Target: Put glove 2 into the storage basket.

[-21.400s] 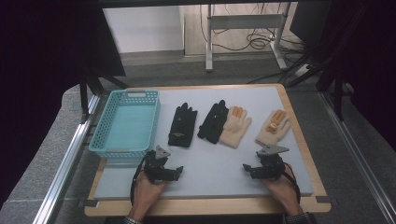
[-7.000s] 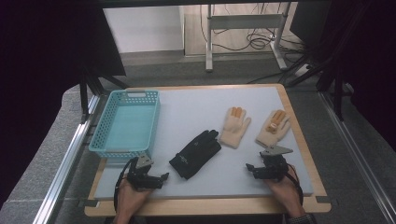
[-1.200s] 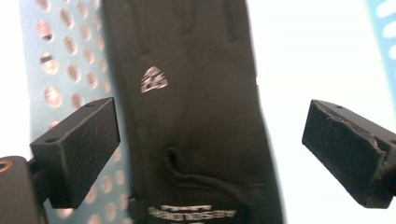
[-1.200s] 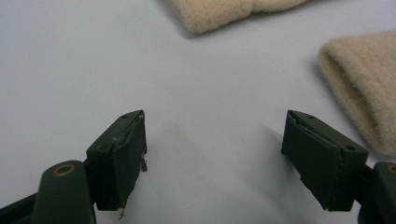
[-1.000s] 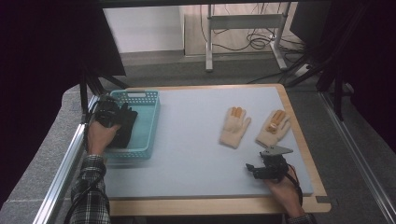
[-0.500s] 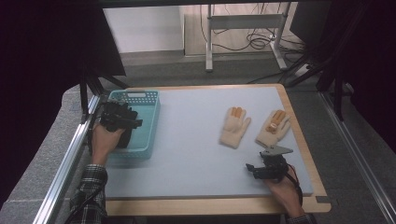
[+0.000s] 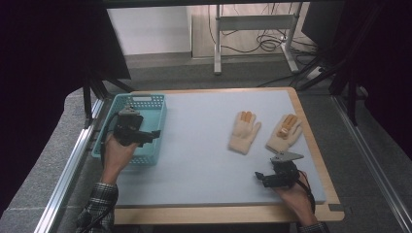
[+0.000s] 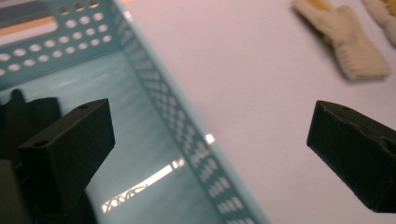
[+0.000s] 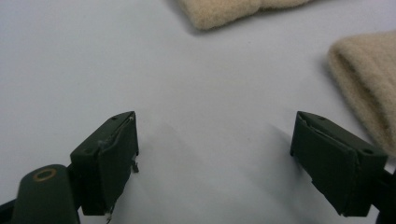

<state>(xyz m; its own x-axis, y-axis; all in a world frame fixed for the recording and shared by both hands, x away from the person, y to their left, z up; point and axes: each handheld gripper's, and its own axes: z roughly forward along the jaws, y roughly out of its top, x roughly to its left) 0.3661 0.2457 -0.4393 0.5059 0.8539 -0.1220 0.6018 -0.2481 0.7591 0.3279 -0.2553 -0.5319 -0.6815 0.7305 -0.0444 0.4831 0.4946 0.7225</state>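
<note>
The left gripper (image 7: 145, 136) is hovering over the right-hand wall of the light blue perforated plastic basket (image 7: 150, 104), jaws spread wide and gripping nothing. In the left gripper view, the pair of black fabric gloves (image 8: 28, 116) is lying inside that basket, tucked toward its far corner (partly hidden behind one jaw). Over on the other side, the right gripper (image 7: 265, 177) is sitting low on the pale grey table mat (image 7: 194, 141) near the front edge, its jaws having just been opening, now wide with nothing between them. Just beyond it, two cream knitted gloves with orange fingertips are lying flat on the mat, one (image 7: 244, 132) beside the other (image 7: 285, 133), well apart from the basket.
</note>
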